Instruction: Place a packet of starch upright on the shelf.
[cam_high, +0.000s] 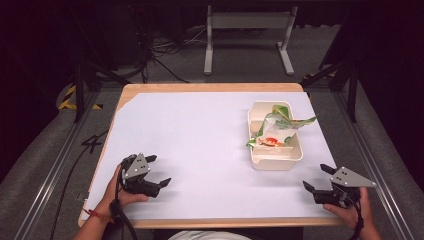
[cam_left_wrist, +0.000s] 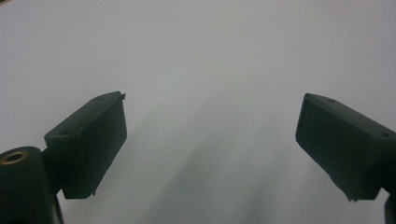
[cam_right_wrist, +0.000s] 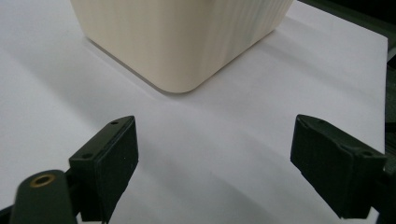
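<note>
A cream rectangular tub (cam_high: 294, 154) stands on the right half of the white table sheet (cam_high: 200, 140). Inside it lie crumpled clear packets with green and red print (cam_high: 276, 129). My left gripper (cam_high: 159, 170) rests near the front left of the table, open, with nothing between its jaws (cam_left_wrist: 212, 140). My right gripper (cam_high: 318, 177) sits at the front right, just short of the tub, also open and empty. In the right gripper view the tub's ribbed corner (cam_right_wrist: 182, 42) rises straight ahead of the jaws (cam_right_wrist: 215, 149), apart from them.
The wooden table edge (cam_high: 210, 222) runs along the front. Beyond the table stand a grey metal frame (cam_high: 247, 35), cables on the floor (cam_high: 165, 47) and dark tripod legs (cam_high: 90, 75) at both sides. Bare white sheet lies between the grippers.
</note>
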